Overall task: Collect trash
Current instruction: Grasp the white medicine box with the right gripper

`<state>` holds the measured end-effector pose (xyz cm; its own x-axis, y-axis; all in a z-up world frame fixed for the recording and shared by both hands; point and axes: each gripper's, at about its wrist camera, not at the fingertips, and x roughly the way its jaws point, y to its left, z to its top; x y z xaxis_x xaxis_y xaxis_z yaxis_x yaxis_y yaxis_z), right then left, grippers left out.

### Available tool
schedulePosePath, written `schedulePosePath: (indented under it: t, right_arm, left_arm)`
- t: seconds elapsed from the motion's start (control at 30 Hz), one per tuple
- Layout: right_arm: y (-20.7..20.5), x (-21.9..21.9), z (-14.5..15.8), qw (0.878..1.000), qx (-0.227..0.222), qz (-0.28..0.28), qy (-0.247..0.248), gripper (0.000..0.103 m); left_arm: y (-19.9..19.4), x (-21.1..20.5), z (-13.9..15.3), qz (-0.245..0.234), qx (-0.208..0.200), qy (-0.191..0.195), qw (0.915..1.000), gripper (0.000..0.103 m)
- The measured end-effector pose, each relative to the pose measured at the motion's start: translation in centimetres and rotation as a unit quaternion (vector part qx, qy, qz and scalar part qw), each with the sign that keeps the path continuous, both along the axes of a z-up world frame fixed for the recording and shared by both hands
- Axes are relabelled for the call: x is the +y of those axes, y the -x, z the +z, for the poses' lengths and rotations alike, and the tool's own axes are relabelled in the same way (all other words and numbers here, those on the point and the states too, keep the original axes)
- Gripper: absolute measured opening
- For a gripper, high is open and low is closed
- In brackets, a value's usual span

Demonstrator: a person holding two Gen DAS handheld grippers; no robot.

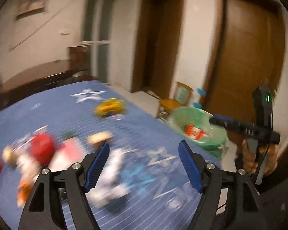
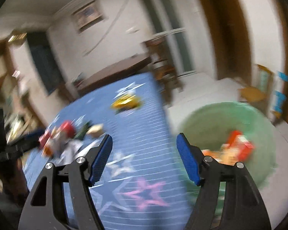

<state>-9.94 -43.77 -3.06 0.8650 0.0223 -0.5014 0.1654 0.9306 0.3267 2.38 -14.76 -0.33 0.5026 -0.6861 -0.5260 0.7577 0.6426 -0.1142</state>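
Both views are blurred by motion. My left gripper (image 1: 144, 163) is open above the blue star-patterned cloth (image 1: 67, 111), nothing between its blue pads. Below it lies a white crumpled wrapper (image 1: 113, 176). To its left sits a pile of trash with a red piece (image 1: 42, 147) and a tan piece (image 1: 99, 137). A yellow wrapper (image 1: 109, 107) lies farther back. A green-lined bin (image 1: 197, 130) with a red-and-white packet stands at the table's right edge. My right gripper (image 2: 144, 157) is open and empty, between the cloth (image 2: 140, 126) and the bin (image 2: 228, 134).
My other gripper (image 1: 259, 126), held by a hand, hangs right of the bin. A wooden chair (image 1: 174, 99) stands behind the bin, brown doors beyond it. A dark wooden table (image 1: 38, 76) sits past the cloth's far edge. White floor (image 2: 201, 88) lies right of the table.
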Motion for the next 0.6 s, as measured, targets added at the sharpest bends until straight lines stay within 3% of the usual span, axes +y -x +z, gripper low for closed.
schedulePosePath:
  t: [0.03, 0.1, 0.2, 0.33, 0.47, 0.53, 0.57, 0.6]
  right_arm:
    - [-1.1, 1.5, 0.0, 1.0, 0.004, 0.028, 0.003, 0.068]
    - [-3.4, 4.6, 0.0, 0.996, 0.008, 0.084, 0.004, 0.081]
    - [-7.1, 8.3, 0.4, 0.989, 0.006, 0.148, -0.017, 0.089]
    - [-12.6, 12.6, 0.3, 0.979, 0.025, 0.199, -0.039, 0.091]
    - [-16.4, 15.4, -0.5, 0.97, 0.055, 0.225, -0.069, 0.091]
    - [-17.7, 16.6, -1.0, 0.966, 0.072, 0.236, -0.074, 0.09]
    - [-17.9, 17.1, -1.1, 0.966, 0.079, 0.238, -0.071, 0.081]
    - [-18.3, 17.8, -1.2, 0.965, 0.087, 0.24, -0.063, 0.074]
  left_arm:
    - [-0.4, 2.4, 0.1, 0.021, -0.002, 0.001, 0.9998, 0.08]
    - [-1.7, 7.2, 0.0, 0.052, 0.0, -0.011, 0.9986, 0.081]
    - [-3.9, 11.9, -1.6, 0.075, -0.004, -0.065, 0.995, 0.081]
    - [-7.1, 14.2, -4.8, 0.059, 0.01, -0.126, 0.9903, 0.08]
    - [-10.1, 14.2, -7.9, 0.05, 0.04, -0.136, 0.9886, 0.079]
    - [-10.3, 13.8, -8.8, 0.057, 0.048, -0.138, 0.9876, 0.071]
    - [-10.7, 13.8, -9.3, 0.063, 0.056, -0.137, 0.987, 0.066]
    - [-11.0, 13.7, -9.6, 0.066, 0.063, -0.137, 0.9864, 0.052]
